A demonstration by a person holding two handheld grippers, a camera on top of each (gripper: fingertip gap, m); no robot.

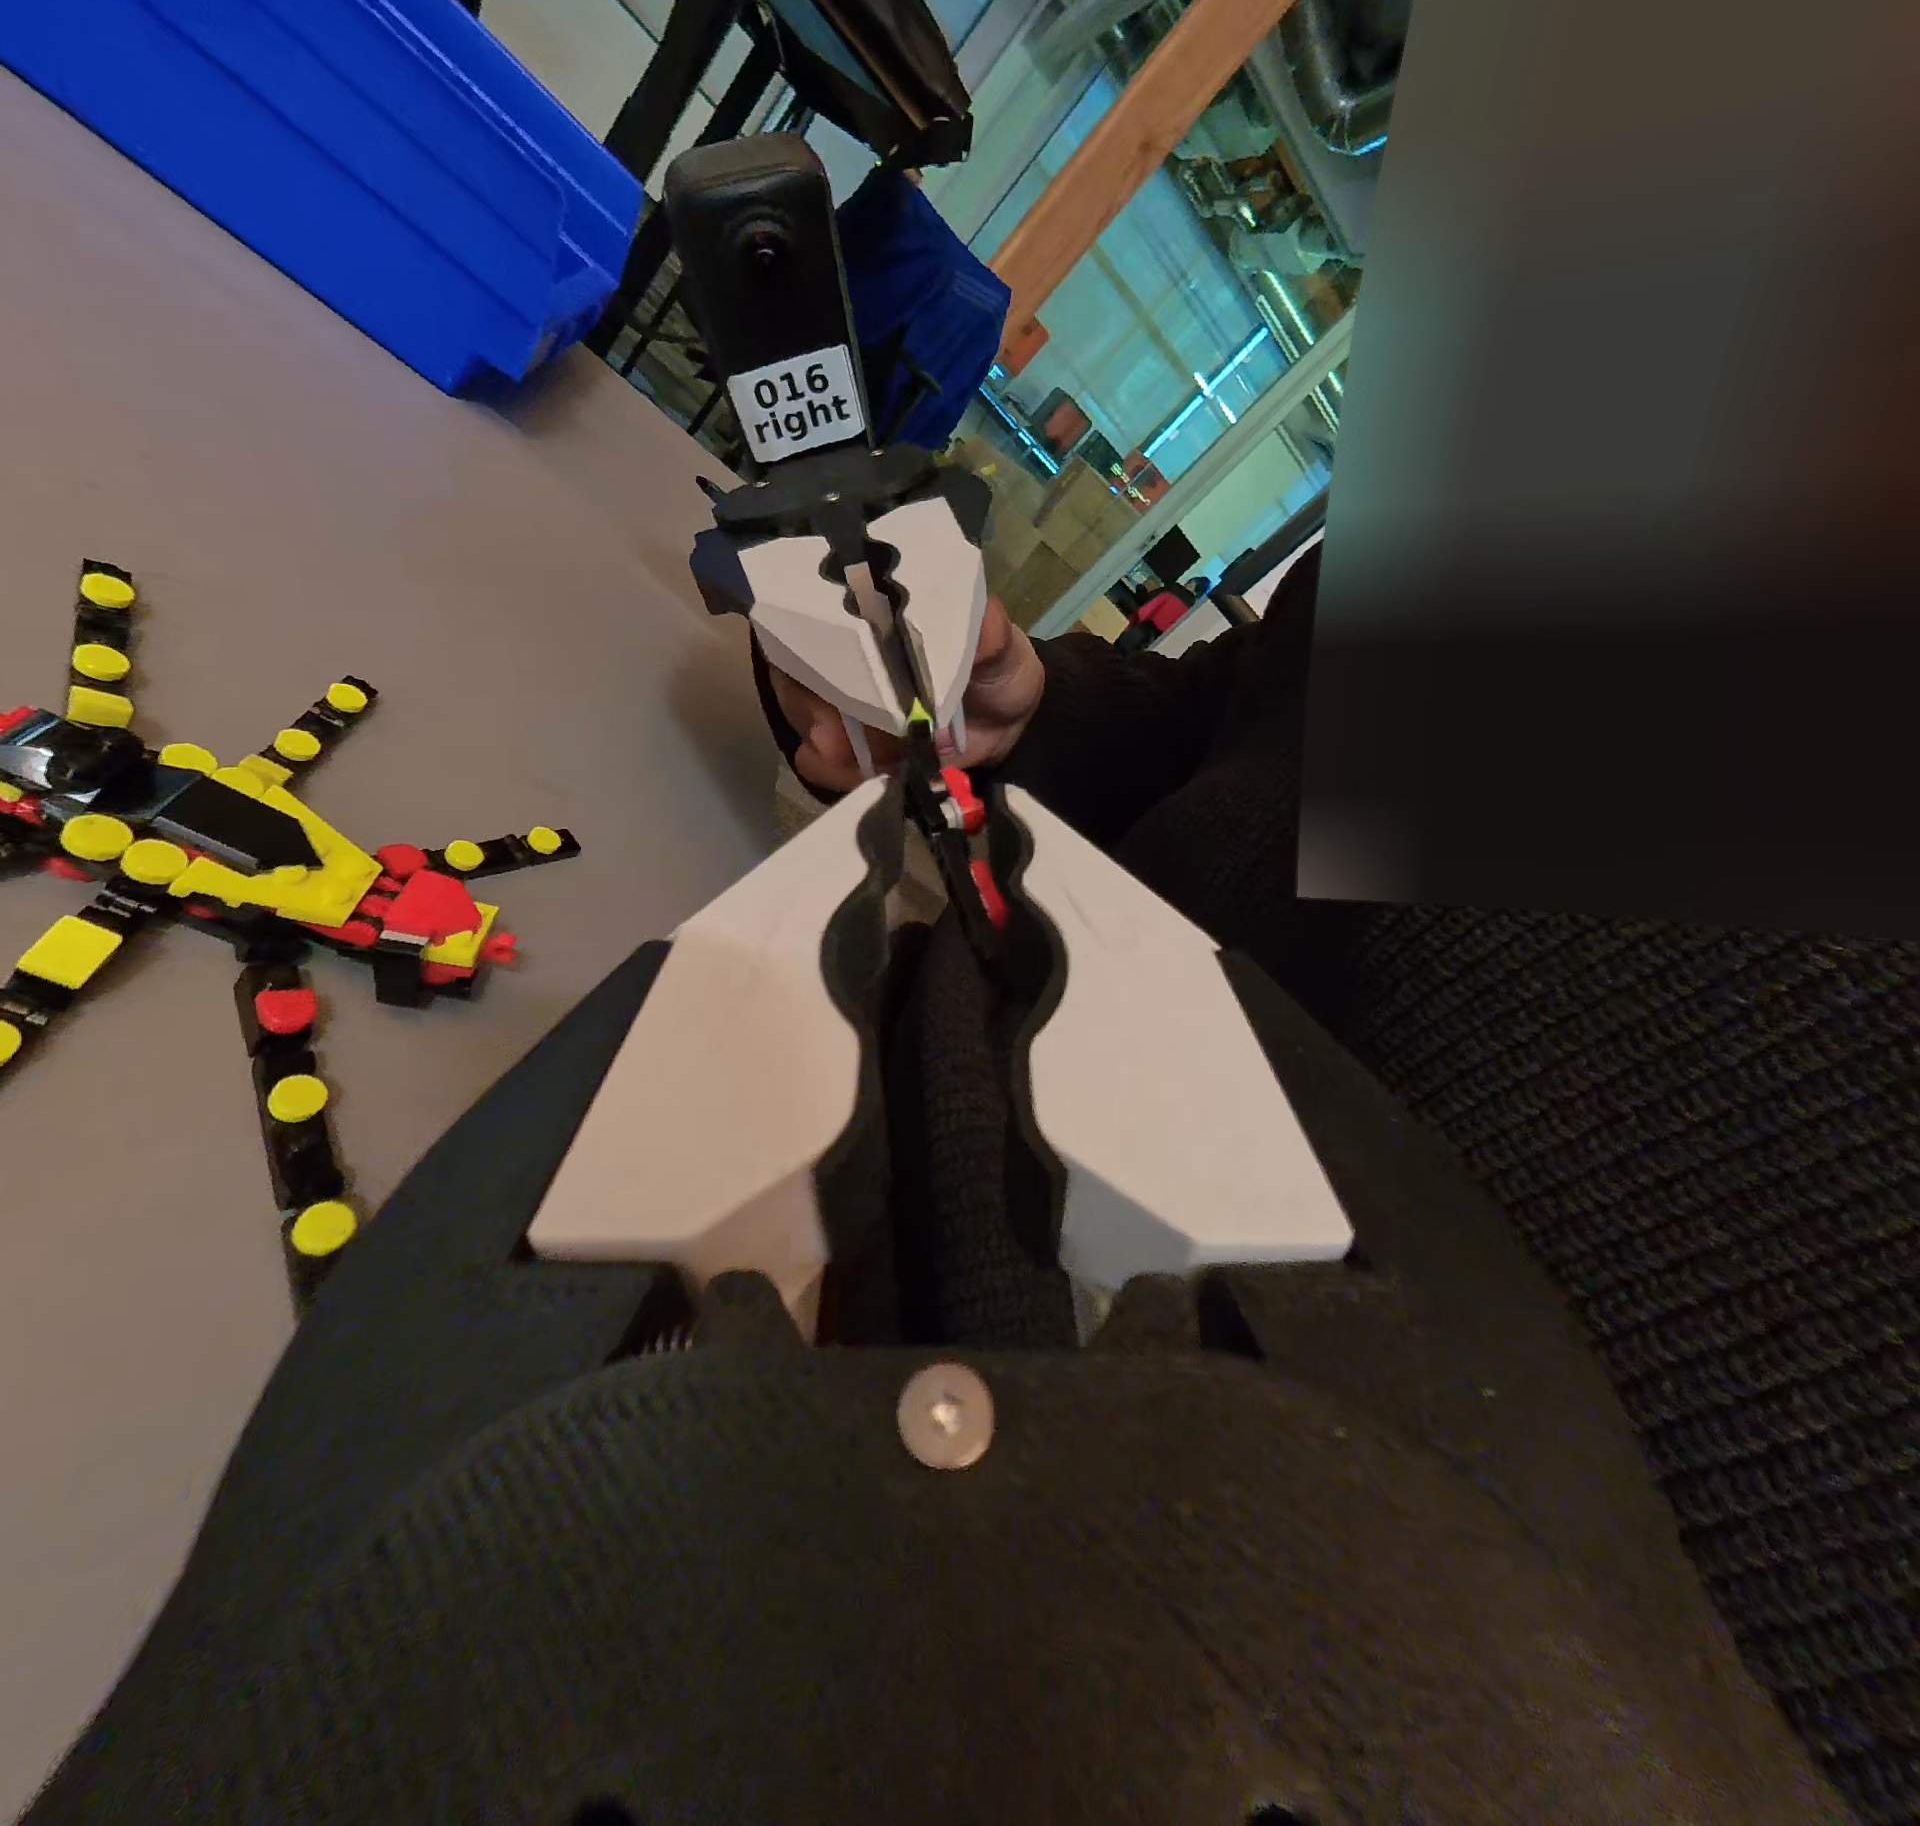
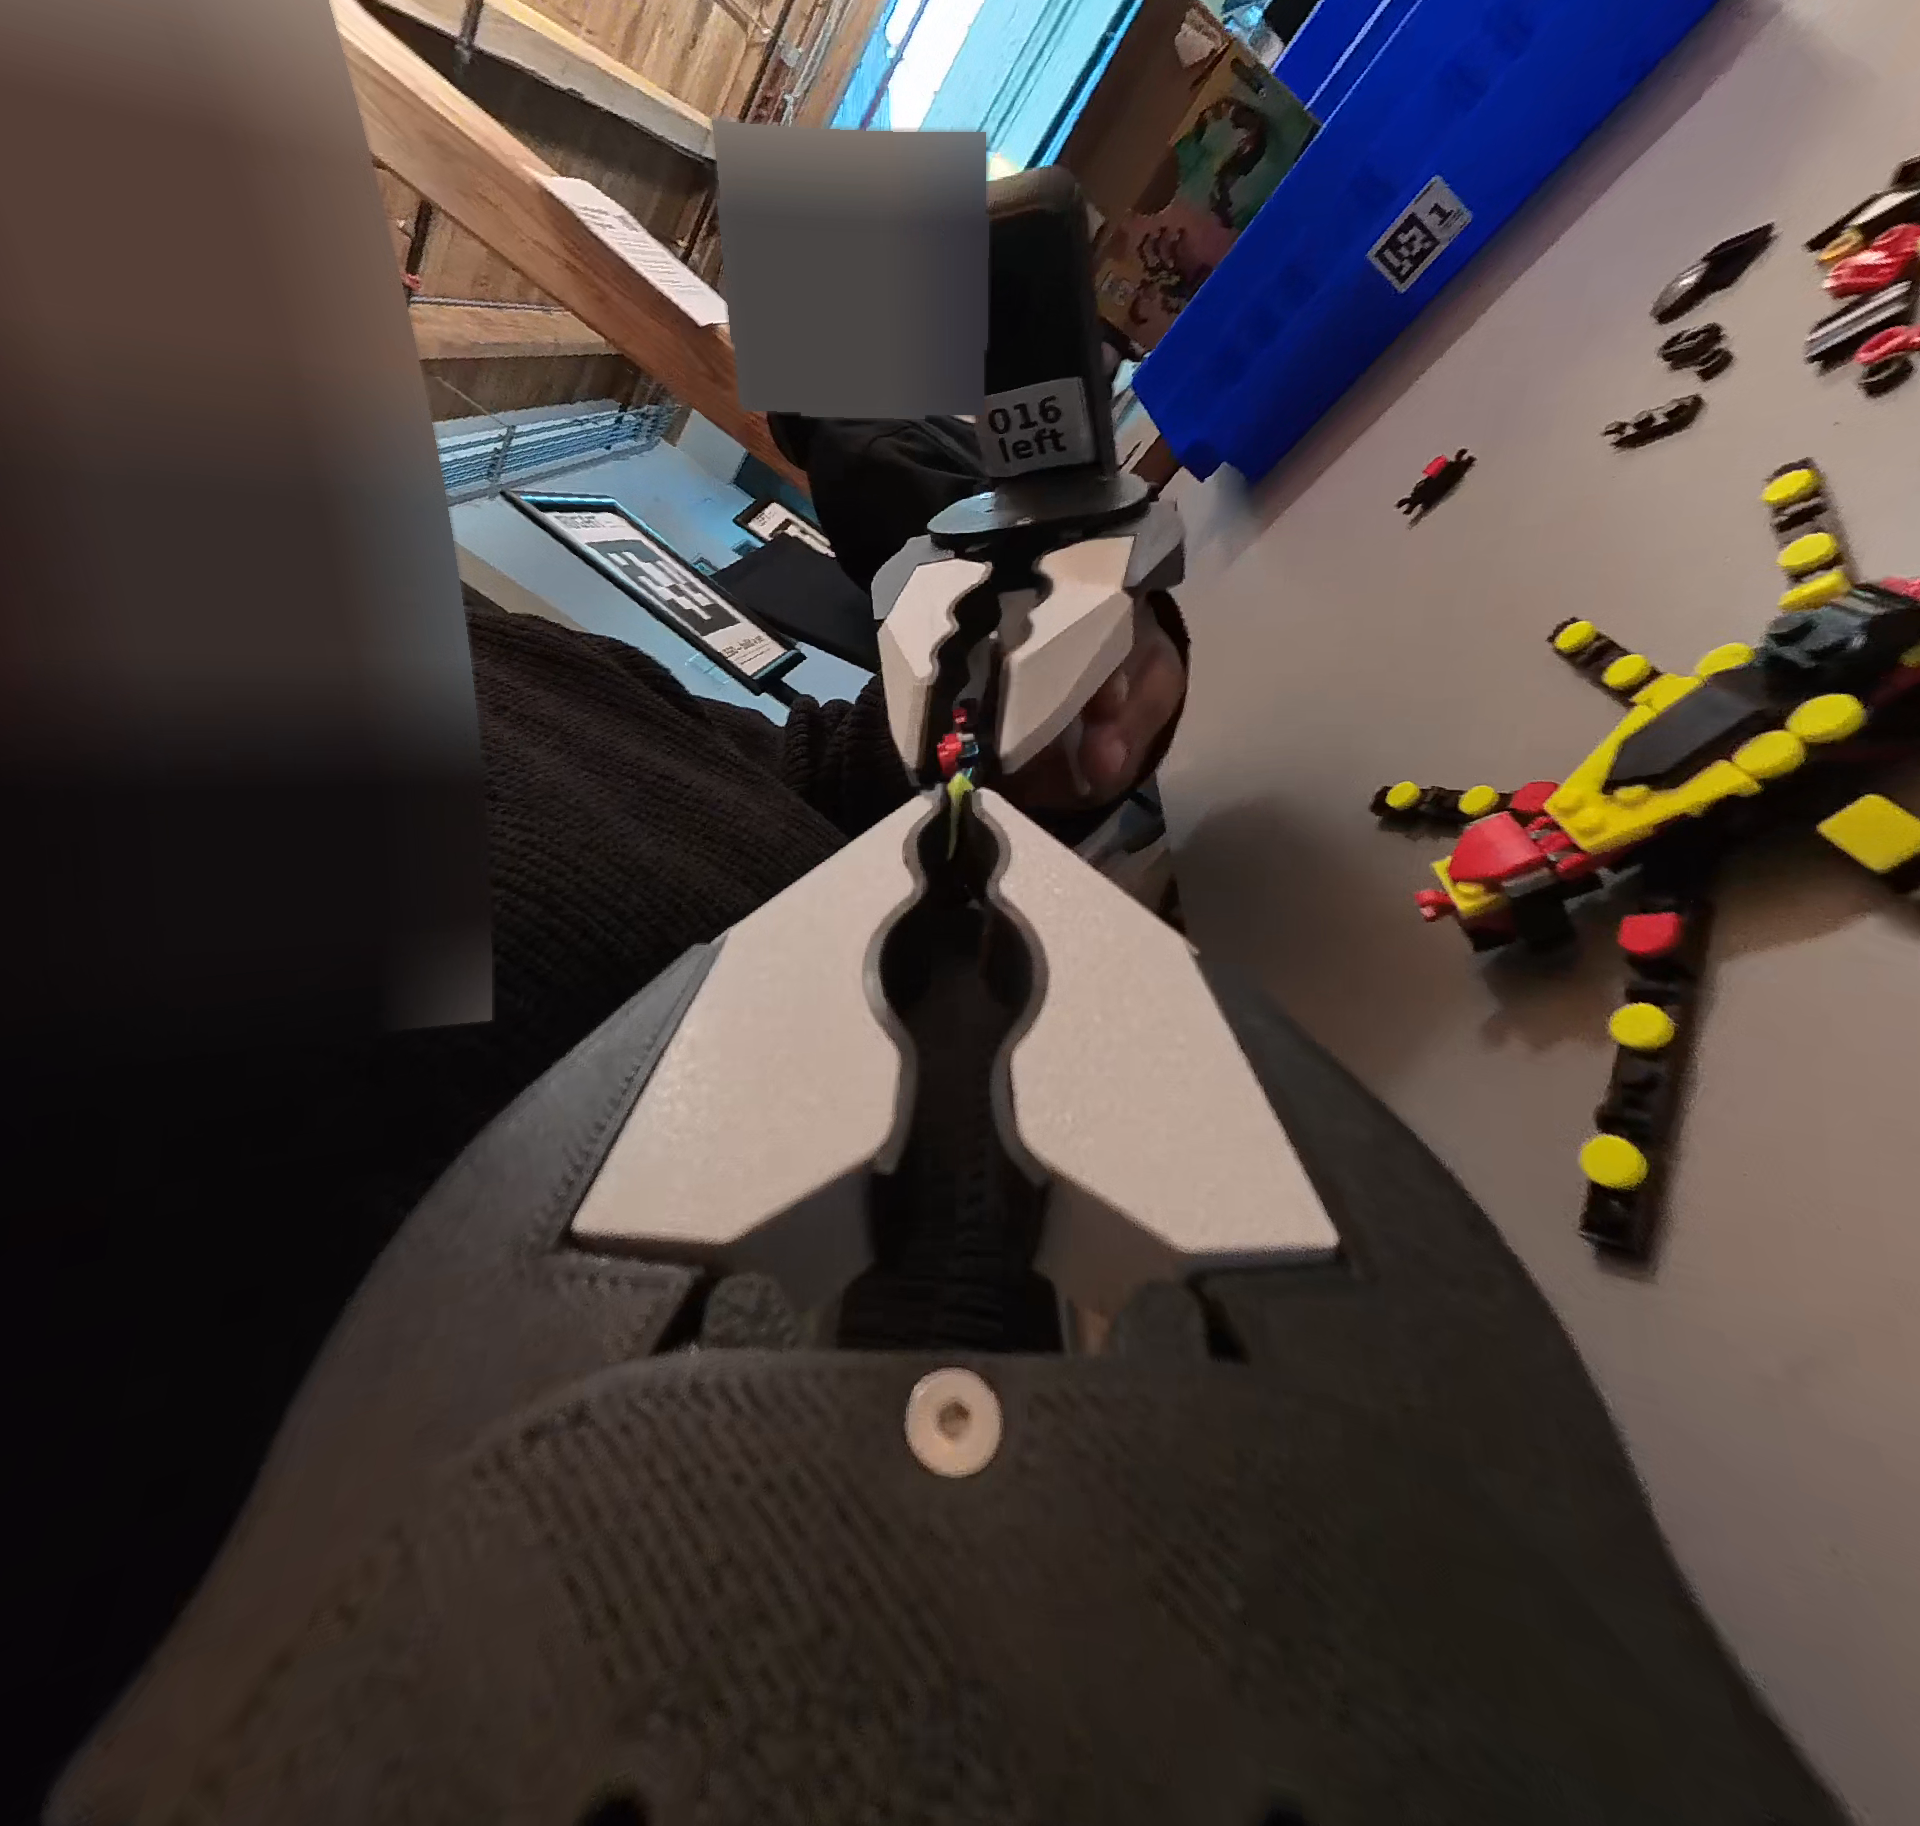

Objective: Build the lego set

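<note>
- Small sub-assembly (image 1: 961, 841) — black and red pieces, thin, being held in mid-air off the table edge, in front of the person's dark knitted sleeve; the left gripper (image 1: 940, 810) is pinching it near its fingertips, jaws narrow but not fully together.
- Lime-green piece (image 2: 956, 805) — tiny, sitting at the very tips of the right gripper (image 2: 951, 820), whose jaws are closing nearly shut on it; it is meeting the sub-assembly tip to tip.
- Risk, as judged: both holds are shallow, so a slightly off-axis push is likely twisting the green piece out, or levering the sub-assembly loose.
- Risk, as judged: nothing is lying beneath the join, so a dropped part is probably falling to the lap or floor rather than the table.
- Main model (image 1: 260, 862) — yellow, black and red, with long studded arms, lying flat on the grey table (image 1: 436, 550), well apart from the grippers.
- Loose parts (image 2: 1766, 322) — black and red, scattered farther along the table, near the blue bin (image 2: 1455, 218).
</note>
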